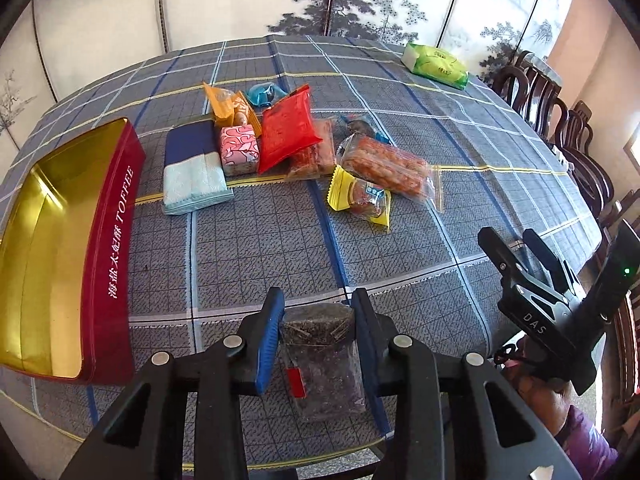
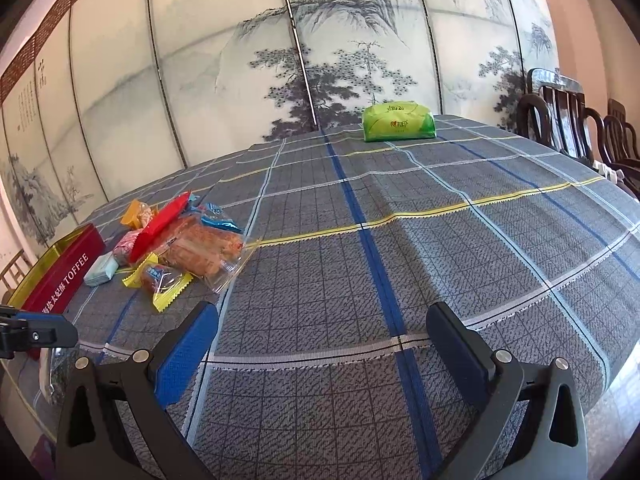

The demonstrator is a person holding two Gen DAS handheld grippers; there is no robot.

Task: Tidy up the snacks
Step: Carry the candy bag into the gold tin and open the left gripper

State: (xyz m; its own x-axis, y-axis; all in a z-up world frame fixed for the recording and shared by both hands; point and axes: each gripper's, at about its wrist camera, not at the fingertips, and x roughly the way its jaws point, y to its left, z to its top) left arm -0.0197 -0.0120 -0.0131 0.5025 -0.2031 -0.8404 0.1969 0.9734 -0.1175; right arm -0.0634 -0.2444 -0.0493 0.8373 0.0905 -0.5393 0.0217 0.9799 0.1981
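Snack packet, a clear bag of dark, seaweed-like pieces with a small red label, is seen at the lower centre of the left wrist view, clamped between the blue-padded fingers of the left gripper. The jaws are closed on its sides, and the bag is held above the plaid tablecloth.

To the left of it, at the left edge of that view, an open red toffee tin with a gold interior is set near the table's edge; a band of bare cloth is left between the tin and the held packet.

Further up the frame, the remaining snacks are gathered in a loose pile: a blue and pale blue pack, a pink patterned packet, an orange wrapper, a red pouch laid over its neighbours, a clear bag of orange-brown biscuits, and a yellow-edged wrapped sweet at the pile's near side. A wide stretch of open cloth is seen between this pile and the left gripper.

At the lower right of the left wrist view, the right gripper is visible just beyond the table's edge. In its own view, the right gripper is seen with its jaws spread wide and nothing between them, above bare cloth. A green tissue pack is placed at the far edge of the table, well apart from the pile, in front of a painted folding screen. Dark wooden chairs are lined along the right side.
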